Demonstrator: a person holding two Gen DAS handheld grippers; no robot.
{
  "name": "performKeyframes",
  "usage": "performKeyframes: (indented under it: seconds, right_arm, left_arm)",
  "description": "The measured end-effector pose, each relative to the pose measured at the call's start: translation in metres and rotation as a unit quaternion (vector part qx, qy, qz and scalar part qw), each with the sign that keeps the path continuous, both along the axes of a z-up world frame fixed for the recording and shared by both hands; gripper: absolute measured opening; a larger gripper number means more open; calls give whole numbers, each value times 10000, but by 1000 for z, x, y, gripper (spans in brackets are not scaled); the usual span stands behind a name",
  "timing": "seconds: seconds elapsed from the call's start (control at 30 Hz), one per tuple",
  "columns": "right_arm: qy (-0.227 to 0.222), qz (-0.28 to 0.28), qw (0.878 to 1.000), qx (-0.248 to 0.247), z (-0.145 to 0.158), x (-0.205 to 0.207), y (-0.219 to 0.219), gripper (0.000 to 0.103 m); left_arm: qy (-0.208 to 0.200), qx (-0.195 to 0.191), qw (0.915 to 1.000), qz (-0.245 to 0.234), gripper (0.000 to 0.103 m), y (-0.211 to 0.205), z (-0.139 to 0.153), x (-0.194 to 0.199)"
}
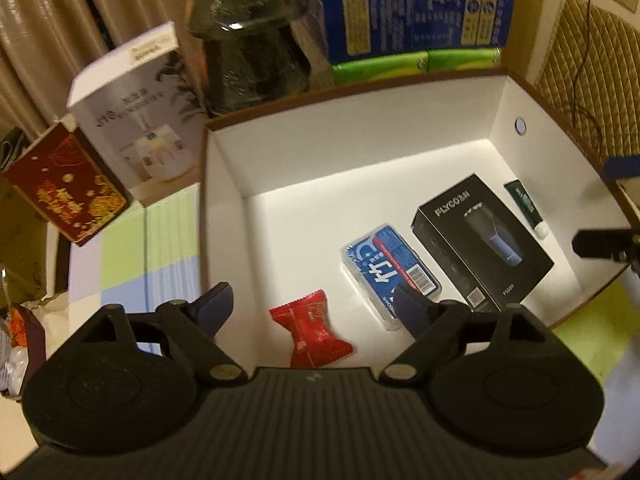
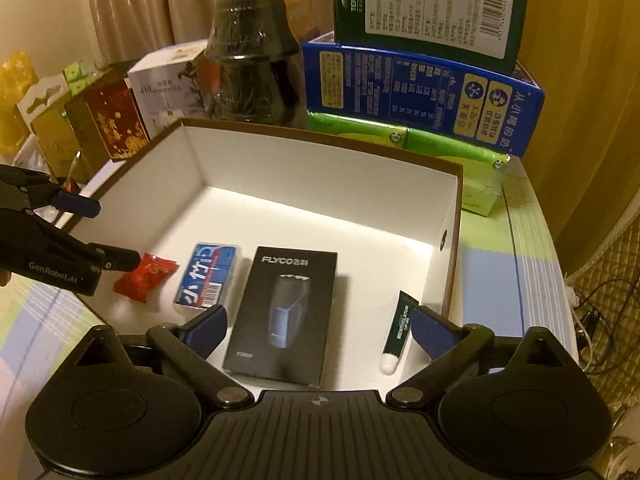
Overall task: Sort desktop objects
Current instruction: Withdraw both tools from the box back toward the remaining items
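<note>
Inside a white open box (image 2: 320,160) on the counter (image 2: 500,280), four things in a row. From the right wrist view: red candy wrapper (image 2: 144,278) at 9 o'clock, blue pack (image 2: 208,276) beside it, black shaver box (image 2: 282,316) in the middle with its long axis from 6 to 12 o'clock, green tube (image 2: 398,330) at 3 o'clock, white cap toward 6. Left tool (image 1: 308,308) wide open above the candy, gripping nothing. Right tool (image 2: 320,328) wide open over the shaver box, empty.
</note>
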State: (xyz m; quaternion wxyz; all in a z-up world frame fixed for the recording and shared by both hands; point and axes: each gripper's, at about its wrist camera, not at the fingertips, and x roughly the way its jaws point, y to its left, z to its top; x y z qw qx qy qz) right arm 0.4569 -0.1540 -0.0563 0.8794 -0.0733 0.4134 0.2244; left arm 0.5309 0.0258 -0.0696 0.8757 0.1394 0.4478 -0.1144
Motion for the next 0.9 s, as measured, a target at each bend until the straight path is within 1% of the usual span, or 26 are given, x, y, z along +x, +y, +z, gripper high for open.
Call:
performKeyframes:
  seconds: [0.1,0.2,0.33,0.47,0.63,0.73,0.9]
  right_arm:
    - [-51,-53,10000,62,6,-10,-1,100]
    - [-84,-136,9997,179,11,-21,-4,101]
    - [-64,-234,9993,289,16,-36,-6,101]
    - [-93,-306,9988,383,23,-49,-9,101]
    - [-197,-318,9981,483,33,-66,-14,101]
    - [-246,-321,9977,542,37,-77,-17,101]
    - [-251,-334,9971,635,40,-95,-20,101]
  left_arm:
    - [-106,-58,9998,158,88,4,12,-9]
    - [-249,-69,9994,246,93,7,21,-21]
    - [-378,-64,9986,369,94,9,32,-38]
    - [-468,-209,9977,433,96,14,42,-55]
    - [-603,-201,9965,541,97,20,51,-76]
    - [-660,-223,9961,549,99,24,55,-91]
    - [-707,-243,9957,538,100,25,59,-114]
